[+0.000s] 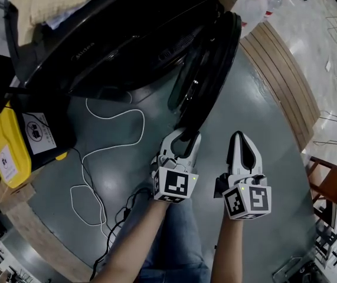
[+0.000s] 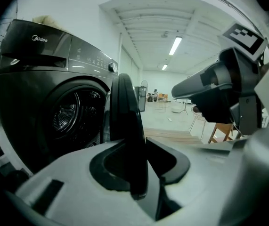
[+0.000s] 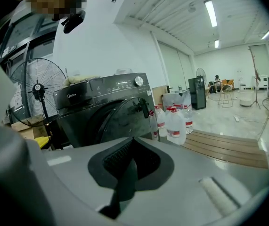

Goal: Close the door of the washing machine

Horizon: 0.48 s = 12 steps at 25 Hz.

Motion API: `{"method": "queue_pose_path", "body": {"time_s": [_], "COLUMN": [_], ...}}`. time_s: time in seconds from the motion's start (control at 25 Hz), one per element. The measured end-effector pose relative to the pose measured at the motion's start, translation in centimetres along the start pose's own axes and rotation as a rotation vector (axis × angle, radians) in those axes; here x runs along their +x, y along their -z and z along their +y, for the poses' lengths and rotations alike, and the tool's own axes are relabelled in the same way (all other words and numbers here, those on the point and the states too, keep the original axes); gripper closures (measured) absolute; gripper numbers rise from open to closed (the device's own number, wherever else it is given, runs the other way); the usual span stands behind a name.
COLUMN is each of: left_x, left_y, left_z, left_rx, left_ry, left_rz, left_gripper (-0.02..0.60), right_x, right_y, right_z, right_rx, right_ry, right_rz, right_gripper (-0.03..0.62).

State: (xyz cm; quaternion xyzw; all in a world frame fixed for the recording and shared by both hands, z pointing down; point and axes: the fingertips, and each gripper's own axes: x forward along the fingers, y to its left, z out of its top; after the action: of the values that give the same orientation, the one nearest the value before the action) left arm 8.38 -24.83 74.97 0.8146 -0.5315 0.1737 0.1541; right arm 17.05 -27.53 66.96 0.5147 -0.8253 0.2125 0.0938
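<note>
The dark washing machine [image 1: 115, 34] stands at the top of the head view, and its round door [image 1: 212, 63] is swung open towards me. My left gripper [image 1: 183, 135] is at the door's lower outer edge. In the left gripper view the door's rim [image 2: 125, 117] runs down between the jaws of the left gripper [image 2: 139, 168], which are closed on it, and the open drum [image 2: 70, 117] shows to the left. My right gripper [image 1: 242, 137] hangs beside it to the right, apart from the door, its jaws together and empty. In the right gripper view, beyond the right gripper [image 3: 129, 171], the door [image 3: 120, 119] stands ahead to the left.
A white cable [image 1: 106, 152] loops over the grey floor below the machine. A yellow box [image 1: 9, 146] sits at the left. A curved wooden platform [image 1: 280, 69] runs along the right, with water bottles [image 3: 174, 121] beside the machine. A fan [image 3: 35, 91] stands left of the machine.
</note>
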Motion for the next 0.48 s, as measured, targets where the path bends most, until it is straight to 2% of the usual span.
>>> {"method": "queue_pose_path", "body": {"time_s": [0.28, 0.48], "left_x": [-0.8, -1.7], "left_y": [0.4, 0.4], "left_z": [3.5, 7.8], "left_rx": [-0.050, -0.035], "left_ry": [-0.034, -0.050], "left_rz": [0.052, 0.094], "left_gripper": [0.497, 0.505], "right_x": [1.1, 2.8], "right_y": [-1.1, -2.6], "right_z": [1.9, 4.2], "right_rx": [-0.012, -0.017], "right_ry": [-0.036, -0.089], "right_rz": [0.032, 0.041], "right_gripper": [0.580, 0.580]}}
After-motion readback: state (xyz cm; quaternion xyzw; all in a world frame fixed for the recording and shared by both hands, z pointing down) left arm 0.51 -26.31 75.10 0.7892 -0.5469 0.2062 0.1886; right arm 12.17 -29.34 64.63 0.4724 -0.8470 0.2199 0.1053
